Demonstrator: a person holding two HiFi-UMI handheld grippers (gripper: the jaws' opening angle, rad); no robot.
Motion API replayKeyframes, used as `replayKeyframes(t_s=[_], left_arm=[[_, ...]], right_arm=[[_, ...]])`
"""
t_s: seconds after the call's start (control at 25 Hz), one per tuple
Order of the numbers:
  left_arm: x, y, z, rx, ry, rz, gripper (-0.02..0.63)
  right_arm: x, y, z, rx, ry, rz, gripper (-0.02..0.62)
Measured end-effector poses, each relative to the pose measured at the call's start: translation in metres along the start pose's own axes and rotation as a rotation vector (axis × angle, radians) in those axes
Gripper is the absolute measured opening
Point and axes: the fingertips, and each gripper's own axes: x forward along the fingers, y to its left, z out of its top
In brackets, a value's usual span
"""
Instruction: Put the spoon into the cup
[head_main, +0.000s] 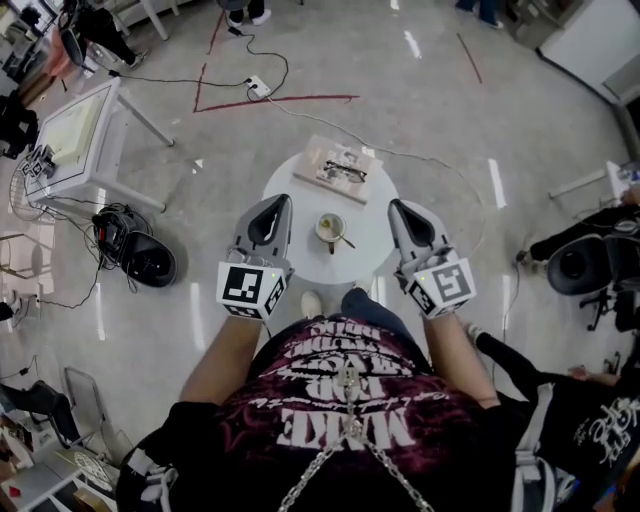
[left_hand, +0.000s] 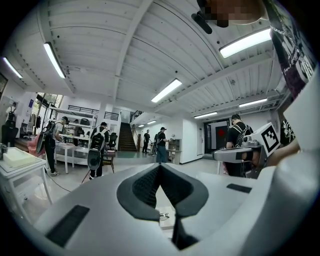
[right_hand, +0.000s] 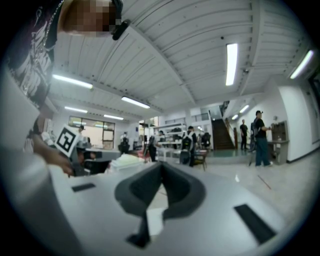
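A small cup (head_main: 330, 228) stands near the middle of the round white table (head_main: 372, 240), in the head view. The spoon (head_main: 344, 239) rests in the cup, its handle sticking out to the right. My left gripper (head_main: 277, 202) hangs level to the left of the cup and my right gripper (head_main: 396, 206) to the right of it. Both are apart from the cup. In the left gripper view the left gripper (left_hand: 160, 165) has its jaws met at the tip with nothing between them. The right gripper (right_hand: 161, 165) looks the same in the right gripper view.
A wooden board (head_main: 338, 168) with a pair of glasses lies on the table's far side. A white square table (head_main: 75, 135) stands at far left, a black device (head_main: 150, 262) and cables on the floor nearby, a black chair (head_main: 580, 265) at right. Several people (left_hand: 97, 150) stand across the room.
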Motion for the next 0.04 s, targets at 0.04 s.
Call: replayKeyframes(t_s=[0.04], left_arm=[[-0.0017,0.0001,-0.0009,-0.004,0.003,0.001,0.023]], right_arm=[[-0.0009,0.0013,-0.0005,0.003,0.004,-0.001,0.034]])
